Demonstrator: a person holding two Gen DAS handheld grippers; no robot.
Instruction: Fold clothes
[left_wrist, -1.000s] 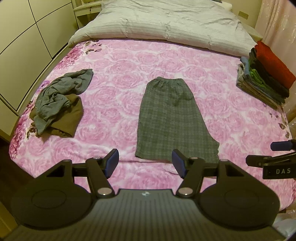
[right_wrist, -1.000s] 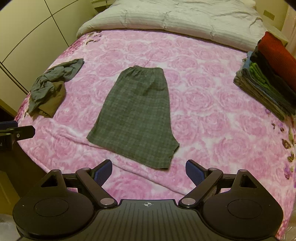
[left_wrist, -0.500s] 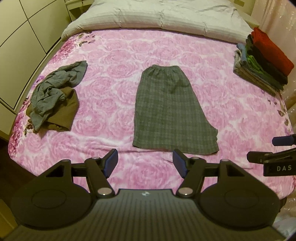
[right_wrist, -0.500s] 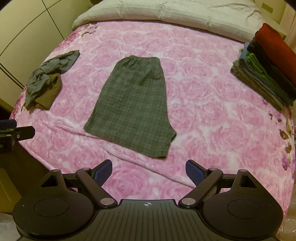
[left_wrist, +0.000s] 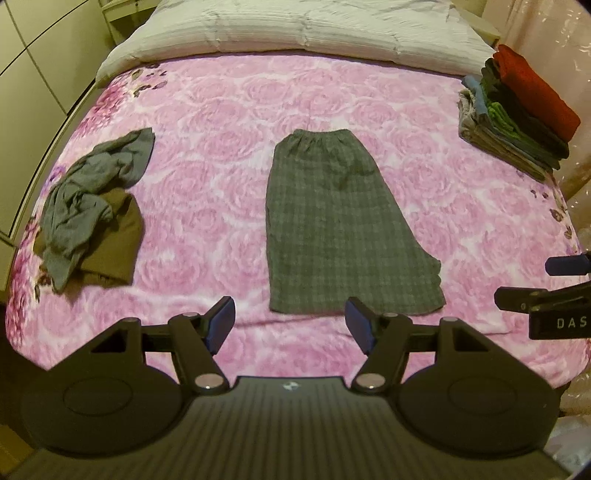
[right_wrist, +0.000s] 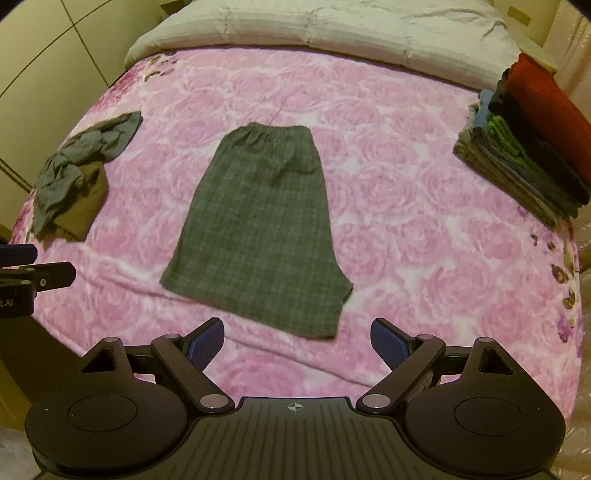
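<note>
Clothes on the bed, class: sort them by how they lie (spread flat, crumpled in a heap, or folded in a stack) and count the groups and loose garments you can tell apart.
Spread flat: 1, the grey plaid shorts.
Crumpled heap: 2, a grey-blue garment lying over a brown garment.
Folded stack: 1 pile, red piece on top; layers too fine to count.
Total: 3 loose garments plus 1 stack.

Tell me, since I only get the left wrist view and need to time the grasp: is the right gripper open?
Observer: Yes. The right gripper is wide open, with nothing between its pads.
Operator: What lies ahead of it?
Observer: The checked shorts, flat on the pink blanket. Their near right hem corner sits just ahead of the gap between its fingers, untouched.
</note>
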